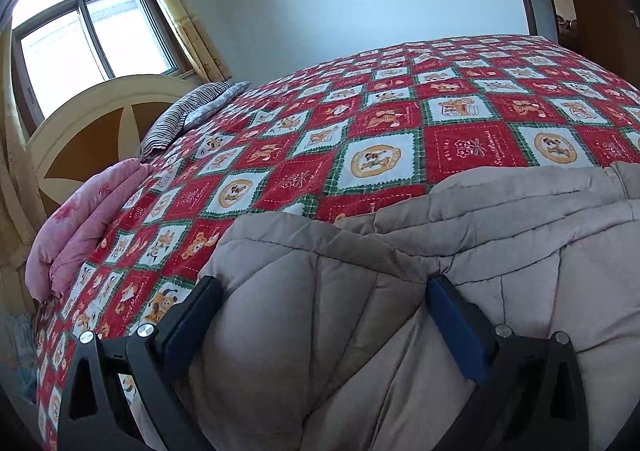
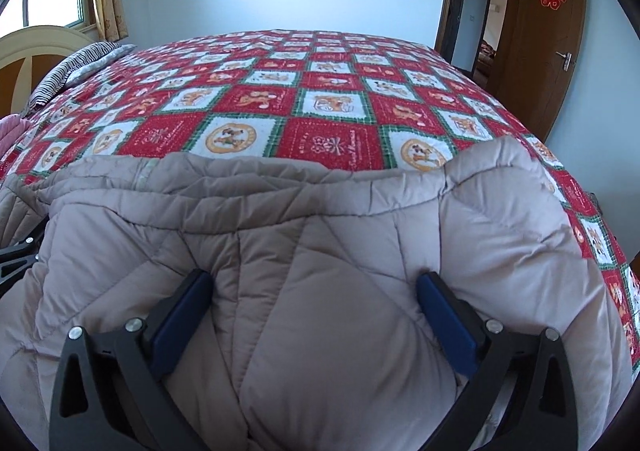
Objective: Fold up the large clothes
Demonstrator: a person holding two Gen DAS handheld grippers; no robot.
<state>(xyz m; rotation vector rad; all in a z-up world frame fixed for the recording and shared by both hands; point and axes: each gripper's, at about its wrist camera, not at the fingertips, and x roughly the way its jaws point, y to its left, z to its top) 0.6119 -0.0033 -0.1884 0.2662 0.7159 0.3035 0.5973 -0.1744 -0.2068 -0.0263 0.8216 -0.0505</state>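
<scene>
A beige quilted padded coat (image 1: 460, 251) lies bunched at the near edge of the bed; it also shows in the right wrist view (image 2: 320, 219). My left gripper (image 1: 324, 291) has its jaws wide apart with a thick fold of the coat bulging between the blue pads (image 1: 456, 327). My right gripper (image 2: 314, 287) stands the same way, jaws wide, coat fabric filling the gap between its pads (image 2: 444, 323). Part of the left gripper's black frame (image 2: 16, 255) shows at the left edge of the right wrist view.
The bed carries a red, white and green cartoon-patterned cover (image 1: 360, 131) (image 2: 320, 99). A pink folded quilt (image 1: 80, 219) and a striped pillow (image 1: 188, 115) lie by the cream headboard (image 1: 100, 123). A window (image 1: 80, 39) is behind; a brown door (image 2: 540, 51) stands open at right.
</scene>
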